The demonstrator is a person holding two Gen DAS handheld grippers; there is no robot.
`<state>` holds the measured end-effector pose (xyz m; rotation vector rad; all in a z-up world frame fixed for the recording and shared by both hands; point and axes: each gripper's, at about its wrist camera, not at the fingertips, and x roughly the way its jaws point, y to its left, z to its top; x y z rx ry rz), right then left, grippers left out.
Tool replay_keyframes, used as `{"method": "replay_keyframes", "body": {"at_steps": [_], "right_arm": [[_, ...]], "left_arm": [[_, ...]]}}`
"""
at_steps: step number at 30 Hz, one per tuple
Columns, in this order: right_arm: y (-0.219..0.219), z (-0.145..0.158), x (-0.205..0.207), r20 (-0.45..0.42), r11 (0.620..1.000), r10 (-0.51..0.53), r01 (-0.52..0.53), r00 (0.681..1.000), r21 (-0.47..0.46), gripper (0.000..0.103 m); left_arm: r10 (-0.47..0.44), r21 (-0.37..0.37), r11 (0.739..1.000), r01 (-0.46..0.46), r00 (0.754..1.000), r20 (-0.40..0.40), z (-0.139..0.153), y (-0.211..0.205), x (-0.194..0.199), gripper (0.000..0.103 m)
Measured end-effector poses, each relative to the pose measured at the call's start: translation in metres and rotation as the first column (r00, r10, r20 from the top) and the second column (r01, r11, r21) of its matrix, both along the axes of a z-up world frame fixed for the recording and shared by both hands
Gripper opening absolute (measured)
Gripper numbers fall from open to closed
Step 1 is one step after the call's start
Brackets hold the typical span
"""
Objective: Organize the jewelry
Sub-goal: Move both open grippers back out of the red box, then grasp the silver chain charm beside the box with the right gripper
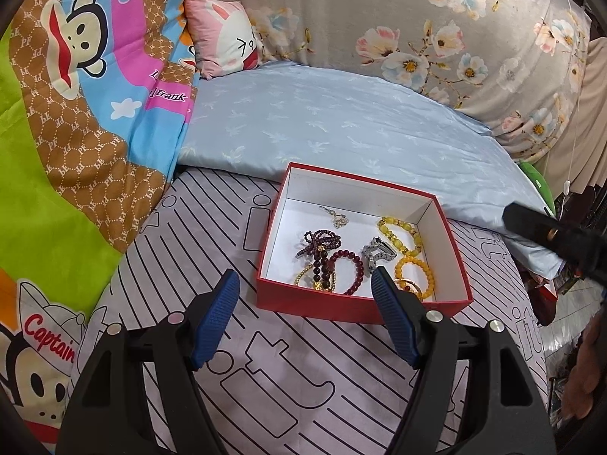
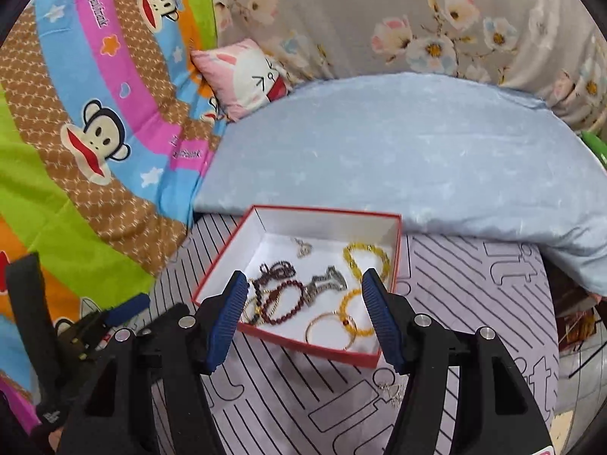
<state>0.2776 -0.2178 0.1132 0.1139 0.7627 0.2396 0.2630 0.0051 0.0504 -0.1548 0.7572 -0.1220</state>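
Jewelry lying in red box (image 1: 353,305) on striped bedsheet (image 1: 265,360), left gripper (image 1: 305,290) and right gripper (image 2: 303,290) hovering near it, jaws apart, holding nothing.

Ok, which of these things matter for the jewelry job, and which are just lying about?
For the job: red box; inside it the yellow bead bracelet, dark red bracelet and silver watch band; what looks like a loose silver chain on the sheet outside the box.

Lying about: pink cat cushion, blue pillow, monkey quilt, floral cover.
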Motion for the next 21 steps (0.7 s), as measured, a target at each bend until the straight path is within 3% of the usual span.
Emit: {"method": "replay_keyframes", "body": {"at_steps": [4, 7, 10, 13, 18, 21], "right_arm": [[-0.019, -0.016, -0.015, -0.022, 0.999, -0.042, 0.042, 0.999, -0.009, 0.06], [-0.037, -0.058, -0.025, -0.105, 0.996, -0.083, 0.082, 0.991, -0.022, 0.059], [-0.048, -0.096, -0.03, -0.175, 0.993, -0.116, 0.111, 0.978, -0.037, 0.047], [-0.051, -0.121, -0.033, -0.207, 0.99, -0.134, 0.123, 0.969, -0.066, 0.042], [-0.053, -0.143, -0.031, -0.223, 0.984, -0.156, 0.134, 0.962, -0.114, 0.039], [-0.053, -0.152, -0.029, -0.241, 0.984, -0.156, 0.129, 0.958, -0.124, 0.025]], "left_arm": [[-0.004, -0.006, 1.0, 0.004, 1.0, -0.005, -0.003, 0.002, -0.005, 0.068], [-0.009, -0.017, 1.0, 0.008, 1.0, -0.019, -0.009, 0.001, -0.009, 0.068], [-0.014, -0.021, 1.0, 0.013, 0.999, -0.035, -0.016, -0.004, -0.013, 0.068], [-0.022, -0.018, 1.0, 0.021, 0.998, -0.051, -0.022, -0.008, -0.015, 0.068], [-0.032, -0.009, 0.999, 0.031, 0.996, -0.077, -0.033, -0.013, -0.017, 0.068], [-0.033, -0.007, 0.999, 0.032, 0.995, -0.095, -0.039, -0.016, -0.015, 0.068]]}}
